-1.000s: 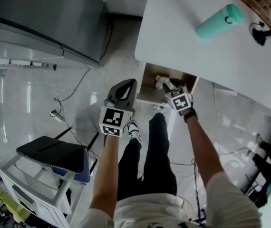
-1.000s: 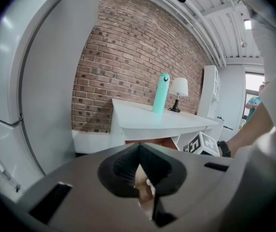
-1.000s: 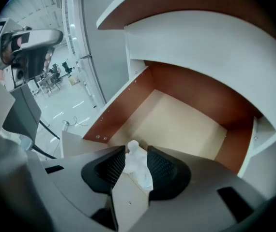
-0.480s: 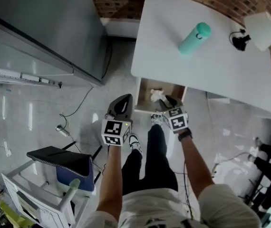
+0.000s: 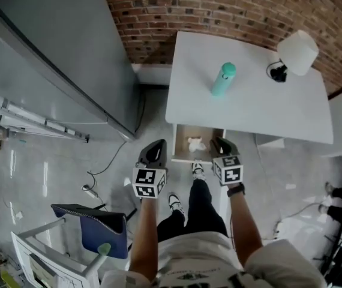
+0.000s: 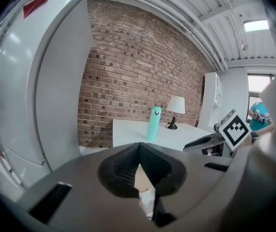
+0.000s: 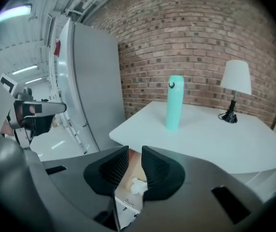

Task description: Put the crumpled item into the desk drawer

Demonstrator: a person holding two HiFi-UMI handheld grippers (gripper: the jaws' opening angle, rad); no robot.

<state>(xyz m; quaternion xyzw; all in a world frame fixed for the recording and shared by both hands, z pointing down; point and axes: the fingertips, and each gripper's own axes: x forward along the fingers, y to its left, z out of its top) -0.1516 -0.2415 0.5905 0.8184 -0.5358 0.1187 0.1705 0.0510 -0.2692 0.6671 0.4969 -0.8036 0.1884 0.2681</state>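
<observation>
The white crumpled item (image 5: 195,143) lies inside the open desk drawer (image 5: 180,150), under the front edge of the white desk (image 5: 249,107). My right gripper (image 5: 221,145) hovers over the drawer's right front corner, apart from the item. Its jaws are closing with a narrow gap and nothing between them. In the right gripper view the gripper (image 7: 134,152) looks down past its jaws at the crumpled item (image 7: 137,187). My left gripper (image 5: 155,153) hangs left of the drawer, shut and empty. In the left gripper view its jaws meet at their tips (image 6: 139,148).
A teal bottle (image 5: 223,78) and a white lamp (image 5: 296,52) stand on the desk. A tall grey fridge (image 5: 57,59) stands at the left against the brick wall (image 5: 219,11). A dark-seated chair (image 5: 93,219) is at the lower left. Cables trail on the floor.
The right gripper has drawn back out of the drawer and its jaws have narrowed. The crumpled item stays in the drawer. The head view has pulled back, so more of the desk shows.
</observation>
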